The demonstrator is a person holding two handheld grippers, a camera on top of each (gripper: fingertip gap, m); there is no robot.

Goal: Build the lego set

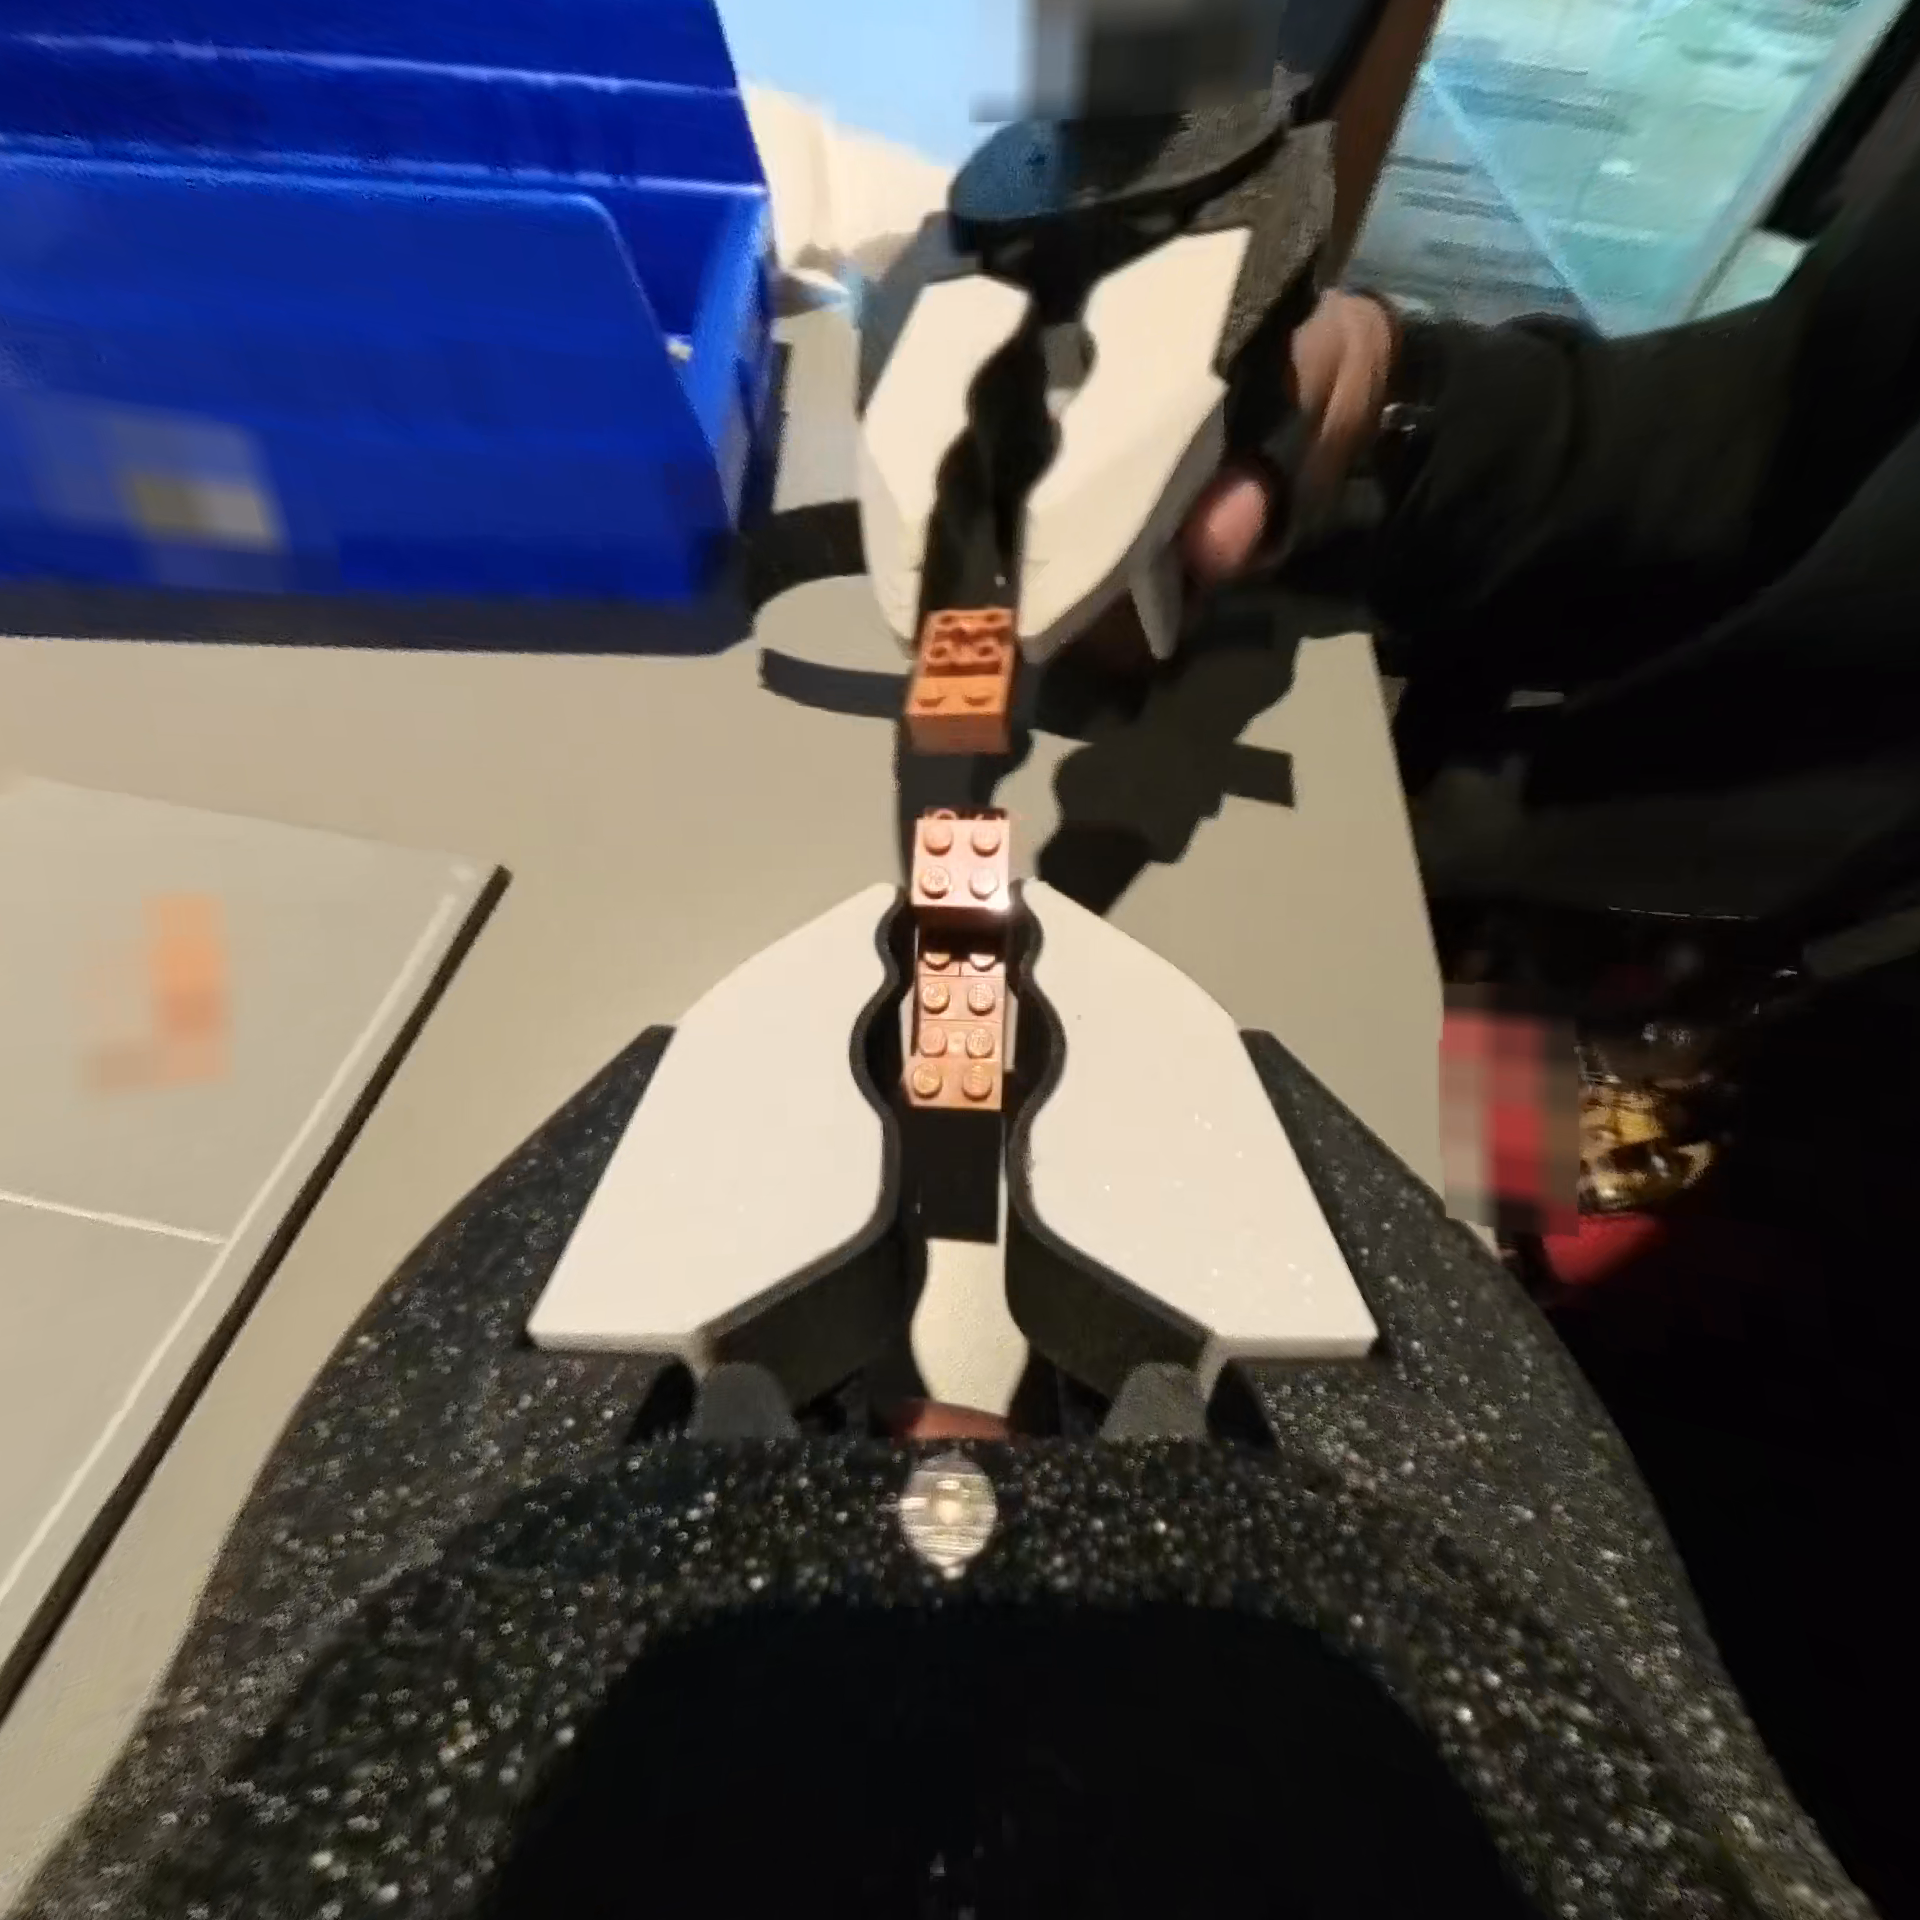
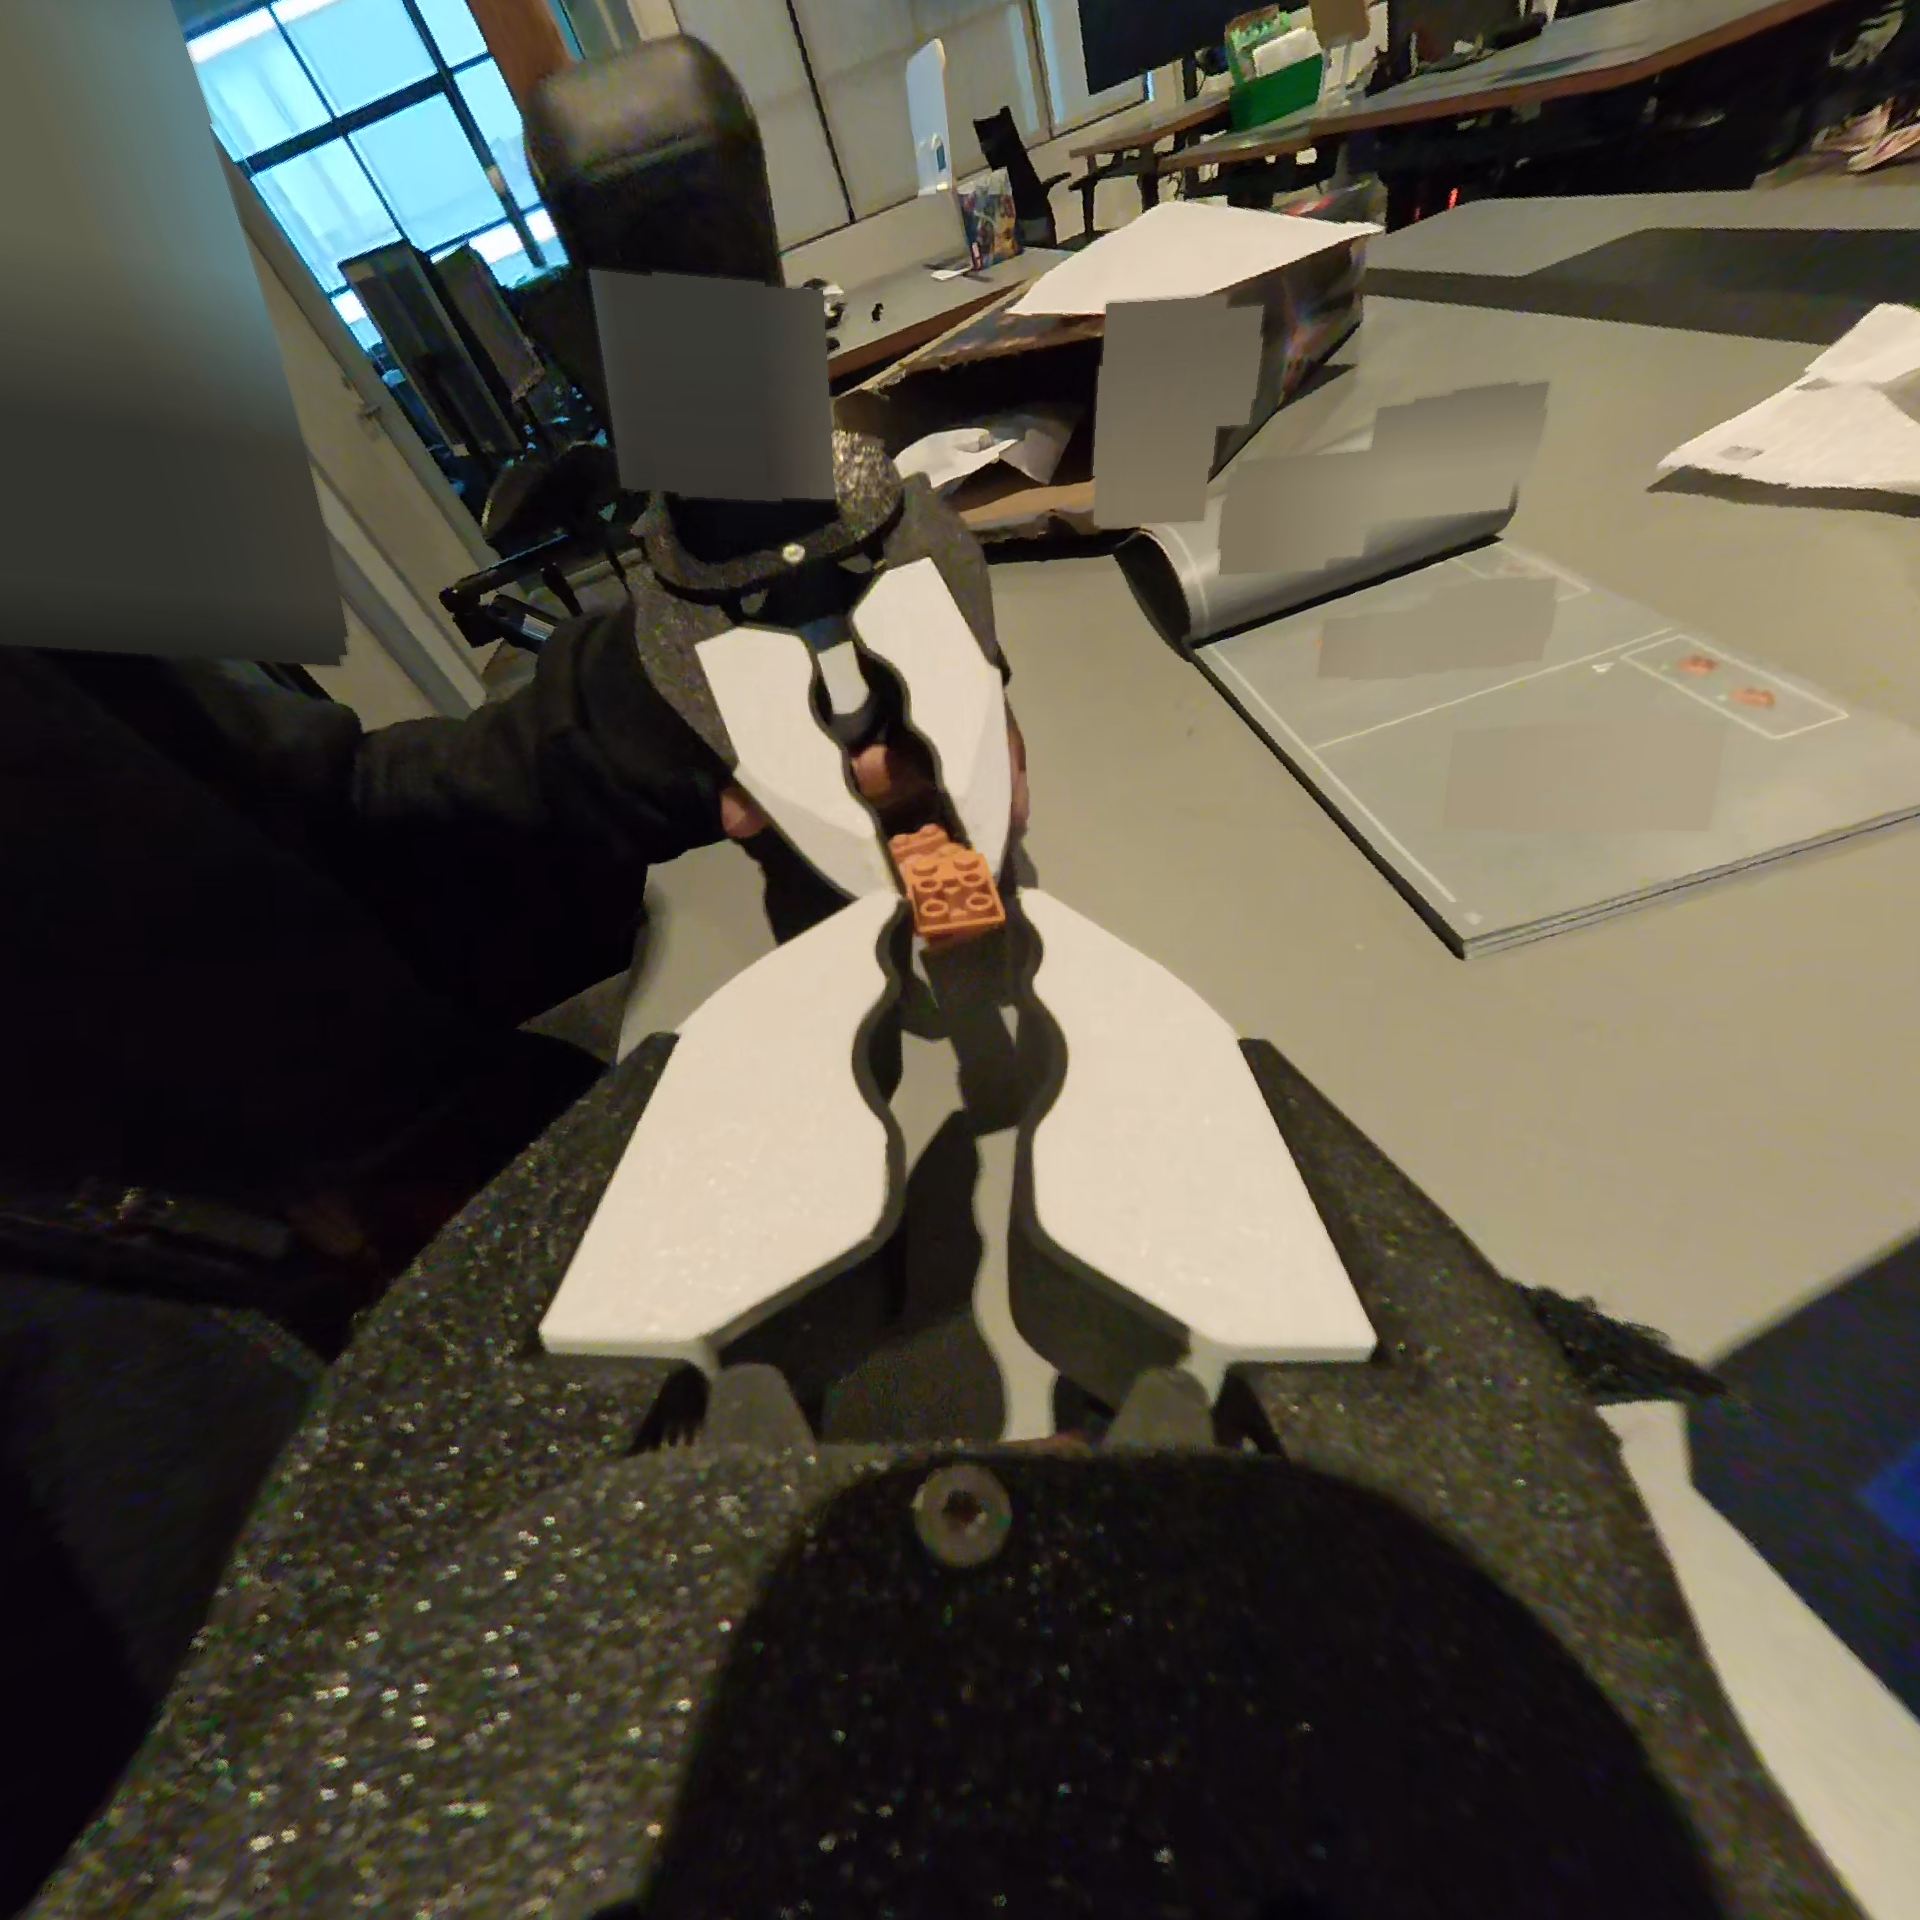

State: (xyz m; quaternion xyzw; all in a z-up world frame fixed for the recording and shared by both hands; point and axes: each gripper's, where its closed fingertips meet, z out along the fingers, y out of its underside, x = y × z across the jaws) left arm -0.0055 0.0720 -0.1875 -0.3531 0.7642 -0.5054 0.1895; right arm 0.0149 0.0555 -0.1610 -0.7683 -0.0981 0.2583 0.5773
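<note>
My left gripper (image 1: 961, 906) is shut on a brown stack of bricks (image 1: 958, 1023), studs facing the camera, with its top brick (image 1: 961, 860) sticking out past the fingertips. My right gripper (image 1: 971, 623) comes from the far side and is shut on an orange brick (image 1: 961, 681), its hollow underside showing. A small gap separates the orange brick from the brown stack. In the right wrist view my right gripper (image 2: 954, 920) holds the orange brick (image 2: 951, 891) tip to tip with the left gripper (image 2: 925, 831). Both are held above the grey table (image 1: 623, 748).
A blue bin (image 1: 364, 312) stands at the back left. An open instruction booklet (image 1: 208, 1039) lies on the left and shows in the right wrist view (image 2: 1558, 748). A torn cardboard box (image 2: 1039, 395) and loose papers (image 2: 1818, 416) lie farther off. A black-sleeved arm (image 1: 1610, 520) is on the right. One gripper's finger ends stand about 4 cm off the other's.
</note>
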